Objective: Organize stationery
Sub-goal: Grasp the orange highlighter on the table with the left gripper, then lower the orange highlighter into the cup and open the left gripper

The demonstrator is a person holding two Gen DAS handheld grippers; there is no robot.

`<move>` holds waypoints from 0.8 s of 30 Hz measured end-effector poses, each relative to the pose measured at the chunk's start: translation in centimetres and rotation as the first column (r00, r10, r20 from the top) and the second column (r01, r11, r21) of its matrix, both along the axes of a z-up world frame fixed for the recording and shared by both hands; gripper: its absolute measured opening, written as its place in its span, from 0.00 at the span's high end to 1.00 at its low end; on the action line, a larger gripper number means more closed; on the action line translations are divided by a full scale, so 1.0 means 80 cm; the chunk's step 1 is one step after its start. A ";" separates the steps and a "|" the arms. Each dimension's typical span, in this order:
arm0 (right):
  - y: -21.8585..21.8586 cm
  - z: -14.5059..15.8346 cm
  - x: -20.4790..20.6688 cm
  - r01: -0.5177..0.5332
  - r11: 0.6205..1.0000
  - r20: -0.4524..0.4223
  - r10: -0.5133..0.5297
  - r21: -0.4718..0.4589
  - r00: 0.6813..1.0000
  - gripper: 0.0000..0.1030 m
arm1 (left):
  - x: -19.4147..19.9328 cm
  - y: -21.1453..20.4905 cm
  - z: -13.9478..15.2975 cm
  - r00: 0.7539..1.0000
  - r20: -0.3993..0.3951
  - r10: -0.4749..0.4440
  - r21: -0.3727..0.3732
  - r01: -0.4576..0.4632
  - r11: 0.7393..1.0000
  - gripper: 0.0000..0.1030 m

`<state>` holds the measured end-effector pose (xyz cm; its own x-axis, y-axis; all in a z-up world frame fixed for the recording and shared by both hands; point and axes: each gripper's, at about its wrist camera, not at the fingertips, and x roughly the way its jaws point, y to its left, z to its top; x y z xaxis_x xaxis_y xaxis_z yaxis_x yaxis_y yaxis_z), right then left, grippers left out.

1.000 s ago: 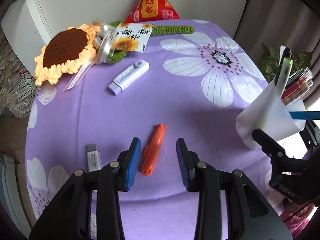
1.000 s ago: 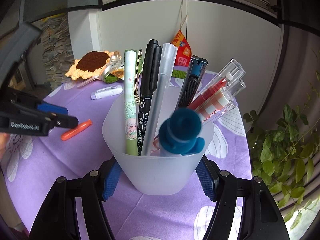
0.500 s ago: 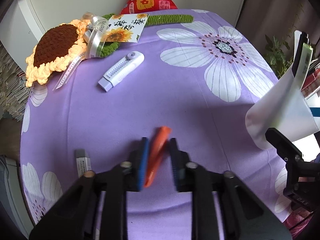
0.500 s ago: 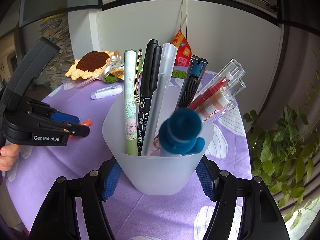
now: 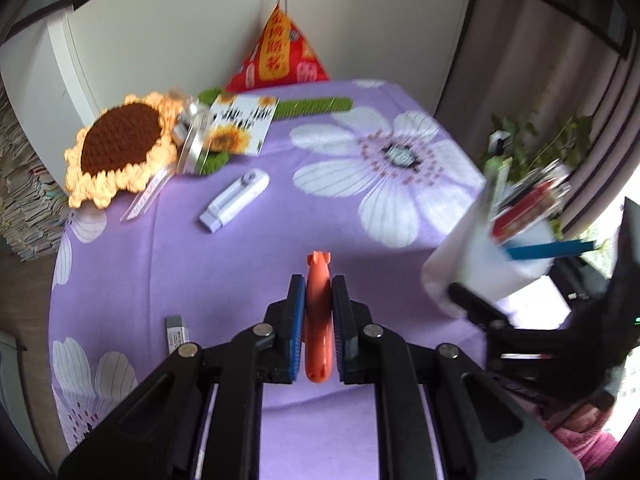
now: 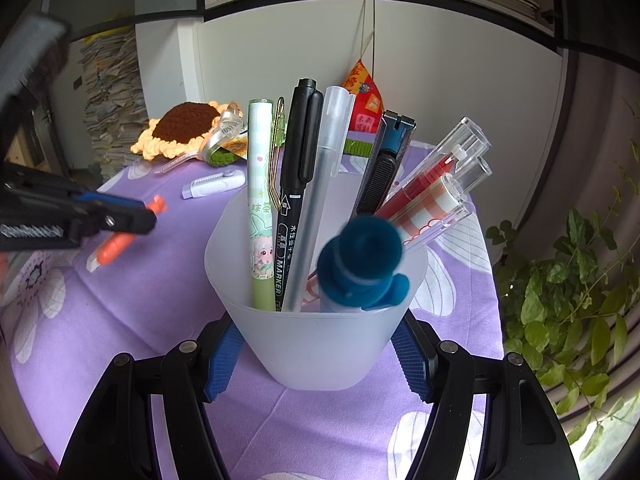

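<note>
My left gripper (image 5: 318, 292) is shut on an orange utility knife (image 5: 318, 320) and holds it lifted above the purple flowered tablecloth (image 5: 224, 280). It also shows in the right wrist view (image 6: 120, 240). My right gripper (image 6: 316, 344) is shut on a frosted white pen cup (image 6: 316, 344) that holds several pens, markers and a blue-capped item. The cup shows at the right of the left wrist view (image 5: 492, 264). A white utility knife (image 5: 236, 200) and a small eraser (image 5: 177, 332) lie on the cloth.
A crocheted sunflower (image 5: 120, 148) with a sunflower card (image 5: 240, 124) and a red pouch (image 5: 280, 56) sit at the far edge by the wall. A leafy plant (image 6: 576, 264) stands beyond the table's right side.
My left gripper closed on the orange knife and lifted it off the cloth. The right gripper and cup have stayed put.
</note>
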<state>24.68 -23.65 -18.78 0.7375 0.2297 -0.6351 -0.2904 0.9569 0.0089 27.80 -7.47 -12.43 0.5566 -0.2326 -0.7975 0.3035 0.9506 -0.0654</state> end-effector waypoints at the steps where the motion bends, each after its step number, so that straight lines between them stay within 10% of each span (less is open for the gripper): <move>1: 0.000 0.000 0.000 0.000 1.000 0.000 0.000 0.000 1.000 0.32 | -0.004 -0.002 0.010 1.000 0.017 -0.008 -0.024 0.009 1.000 0.90; 10: 0.001 0.000 0.000 0.000 1.000 0.000 0.000 0.000 1.000 0.32 | -0.012 -0.057 0.067 0.987 0.103 -0.124 -0.175 0.141 0.974 0.90; 24: -0.001 -0.001 0.002 0.001 1.000 -0.003 0.000 0.002 1.000 0.32 | 0.008 -0.097 0.054 0.975 0.122 -0.187 -0.289 0.215 0.933 0.89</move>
